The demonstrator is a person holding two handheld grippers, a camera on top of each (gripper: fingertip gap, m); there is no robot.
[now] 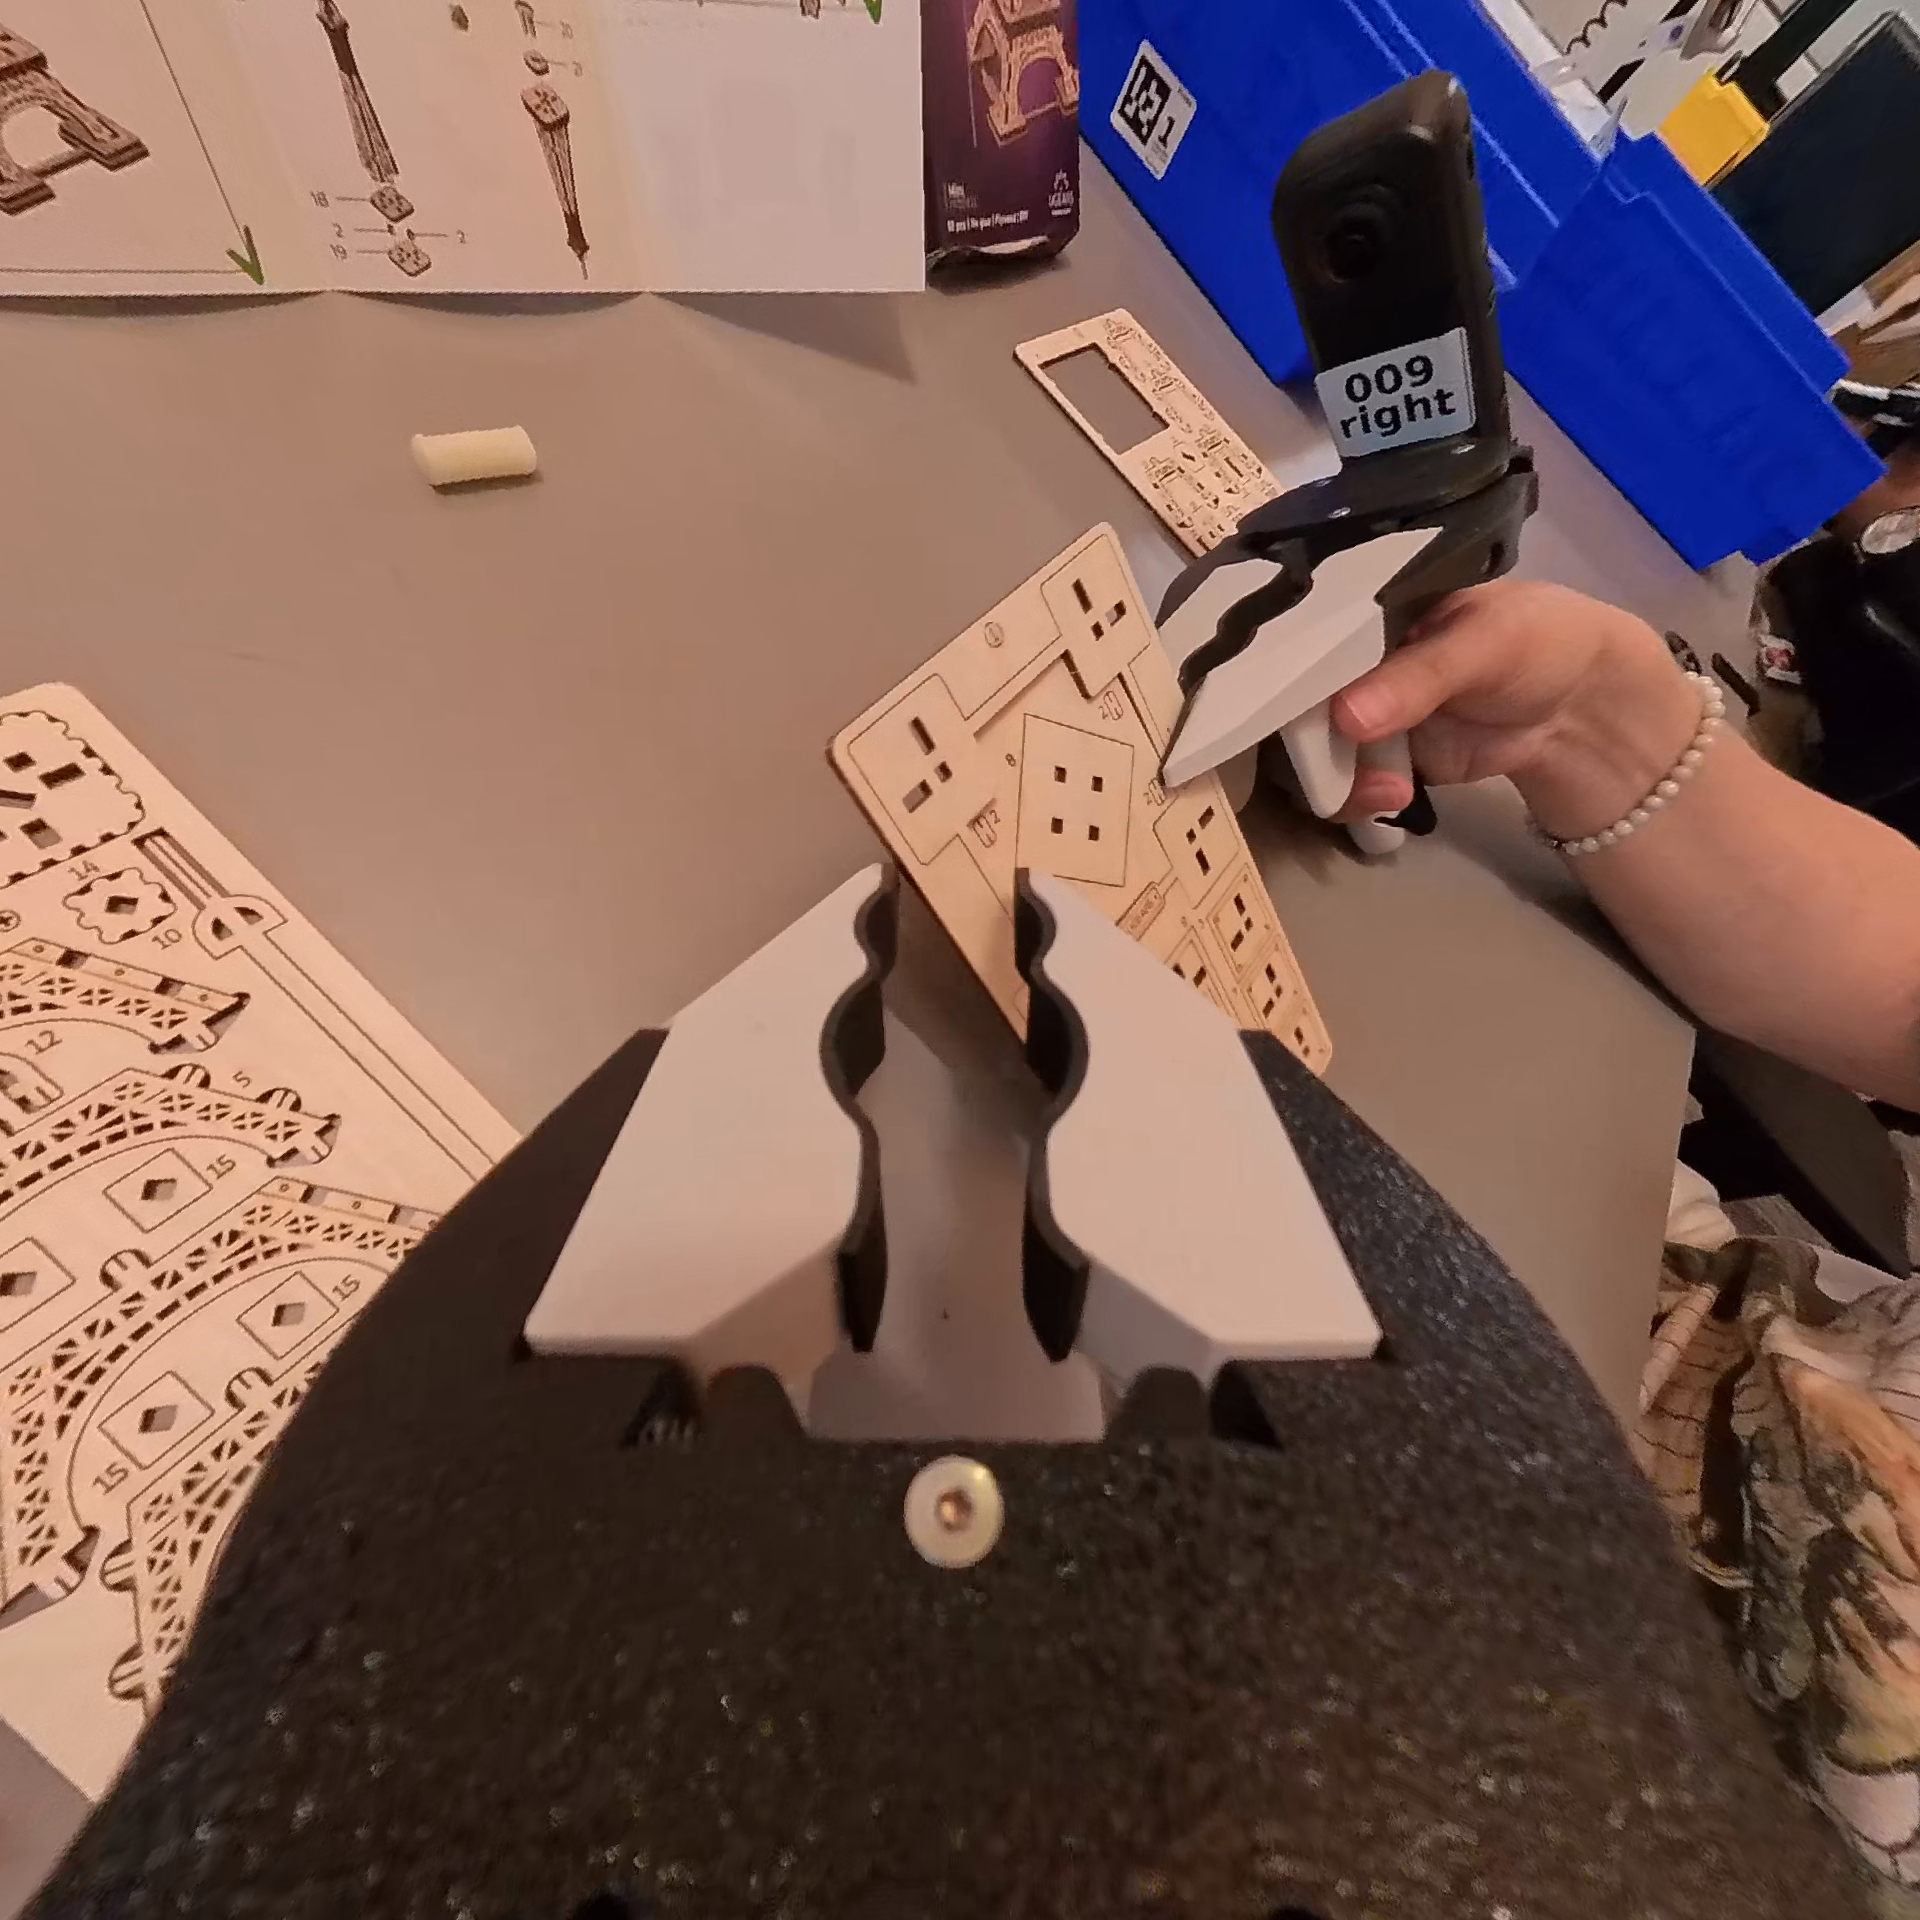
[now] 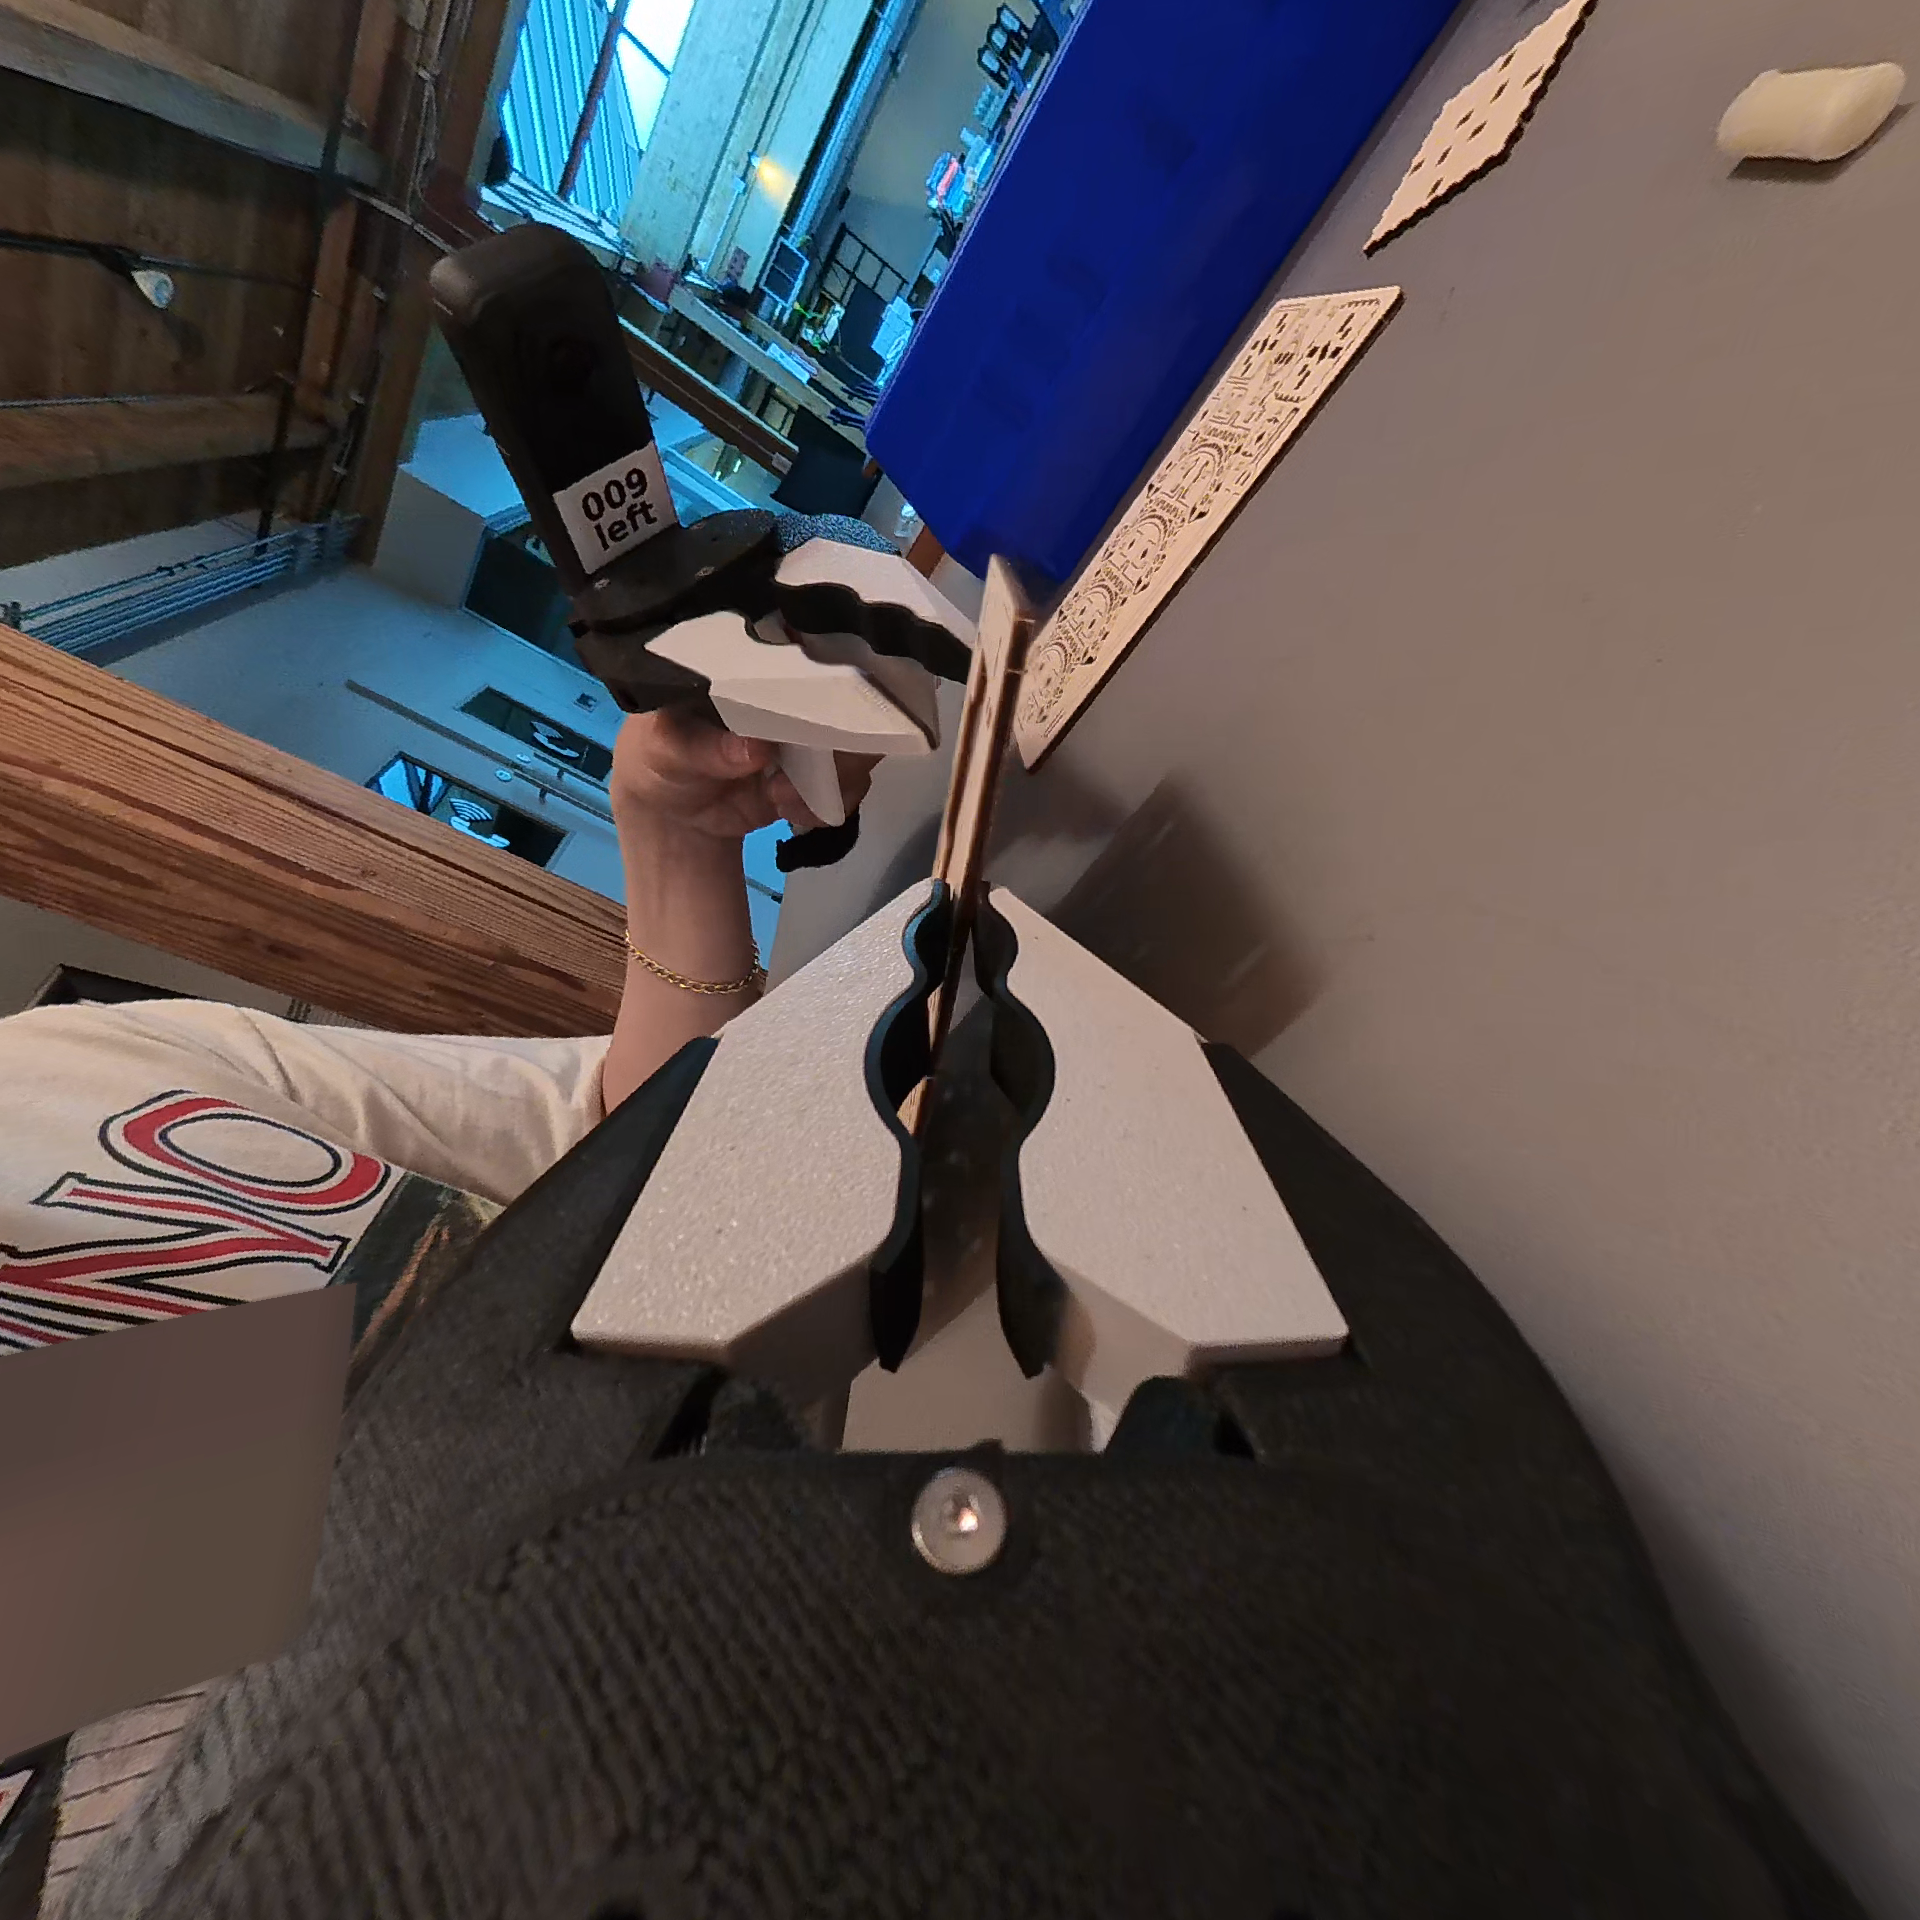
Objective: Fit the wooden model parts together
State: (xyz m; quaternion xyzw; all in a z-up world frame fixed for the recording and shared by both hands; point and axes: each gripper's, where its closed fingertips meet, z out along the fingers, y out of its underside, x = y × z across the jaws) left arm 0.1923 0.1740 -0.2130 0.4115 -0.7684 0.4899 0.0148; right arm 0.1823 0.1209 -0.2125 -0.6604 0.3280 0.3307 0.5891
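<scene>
Right wrist view: wooden sheet pinched edge-on by right tool; left tool spread. No parts detached or joined yet.

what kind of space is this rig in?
Likely a workshop or lab with data-collection gear: grey worktable, large blue plastic bins, exposed timber beams above, cluttered benches behind. Laser-cut wooden sheet held in the right gripper.

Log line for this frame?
right gripper: shut on wooden sheet, raised off table | left gripper: open, near sheet
</scene>
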